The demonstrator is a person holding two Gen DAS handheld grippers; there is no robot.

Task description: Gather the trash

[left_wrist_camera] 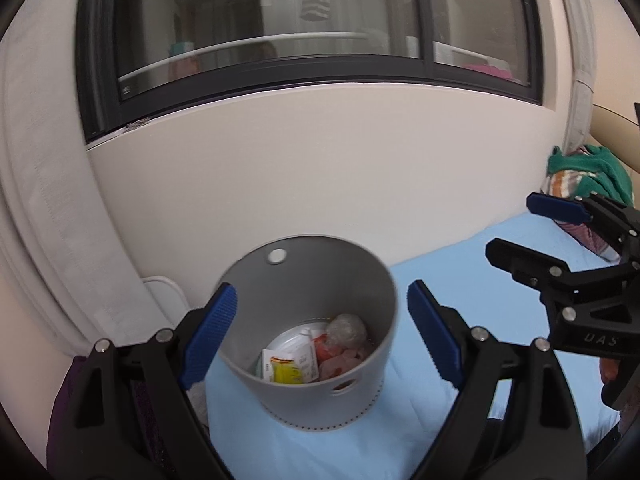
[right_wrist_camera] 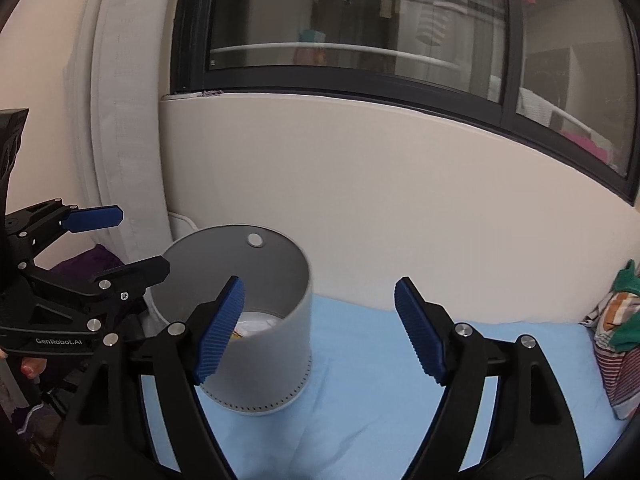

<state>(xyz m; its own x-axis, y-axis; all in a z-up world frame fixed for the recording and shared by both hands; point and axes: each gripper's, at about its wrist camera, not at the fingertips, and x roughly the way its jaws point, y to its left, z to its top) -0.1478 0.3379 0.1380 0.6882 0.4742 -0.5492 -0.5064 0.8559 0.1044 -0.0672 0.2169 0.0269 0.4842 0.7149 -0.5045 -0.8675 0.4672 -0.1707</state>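
A grey round bin [left_wrist_camera: 304, 280] stands upright on a light blue sheet [left_wrist_camera: 460, 280] by the wall. Inside it lie a yellow wrapper [left_wrist_camera: 286, 368], a crumpled clear plastic ball [left_wrist_camera: 346, 330], reddish wrappers [left_wrist_camera: 340, 360] and something white beneath. My left gripper [left_wrist_camera: 320, 290] is open, its blue pads on either side of the bin's mouth, nothing between them. My right gripper [right_wrist_camera: 320, 282] is open and holds nothing, just right of the bin [right_wrist_camera: 280, 360]. Each gripper shows in the other's view: the right gripper [left_wrist_camera: 512, 226] and the left gripper [right_wrist_camera: 142, 240].
A pile of green and striped clothes [right_wrist_camera: 616, 332] lies at the right on the sheet [right_wrist_camera: 400, 380]. Purple cloth [right_wrist_camera: 92, 260] and a white curtain [right_wrist_camera: 128, 120] are at the left. A cream wall with a dark-framed window [right_wrist_camera: 360, 40] rises behind the bin.
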